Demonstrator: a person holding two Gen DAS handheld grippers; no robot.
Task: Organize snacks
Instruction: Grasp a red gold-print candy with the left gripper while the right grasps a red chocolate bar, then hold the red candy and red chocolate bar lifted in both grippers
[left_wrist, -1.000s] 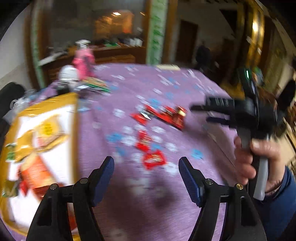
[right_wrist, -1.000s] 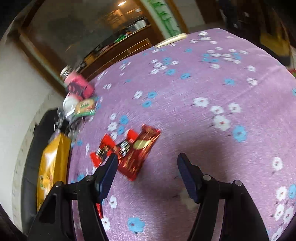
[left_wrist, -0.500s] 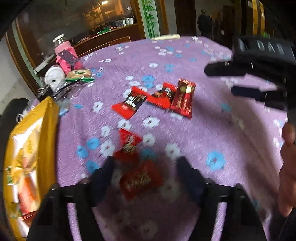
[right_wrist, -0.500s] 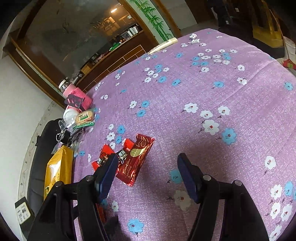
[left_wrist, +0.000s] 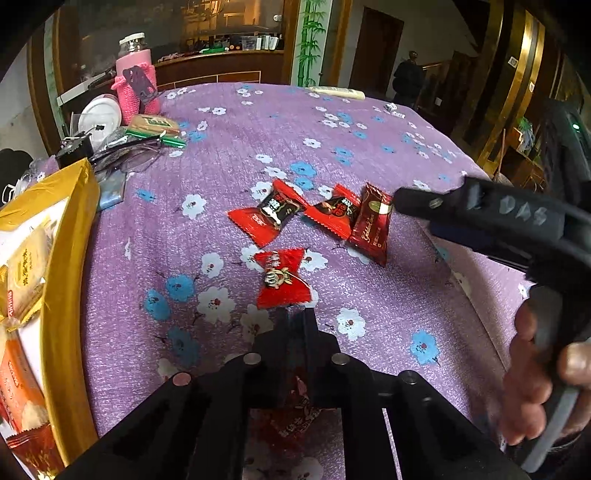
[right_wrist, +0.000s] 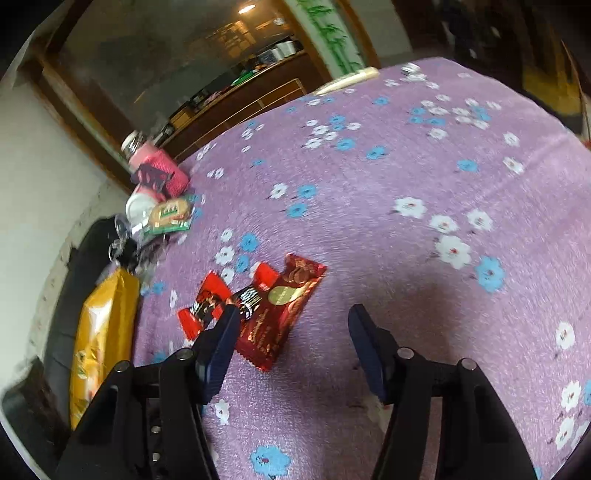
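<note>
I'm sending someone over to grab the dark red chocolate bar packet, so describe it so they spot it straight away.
On the purple flowered tablecloth, find the row of three red snack wrappers in the middle. The dark red chocolate bar packet is at that row's right end, nearest the right claw. Unlike the bright red twist-end candies beside it, it is a flat rectangular packet with a gold oval and gold script.

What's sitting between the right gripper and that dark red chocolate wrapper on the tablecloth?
Nothing visible. The right gripper hangs open over bare purple tablecloth, and the dark red wrapper lies just ahead beside its left finger.
</note>
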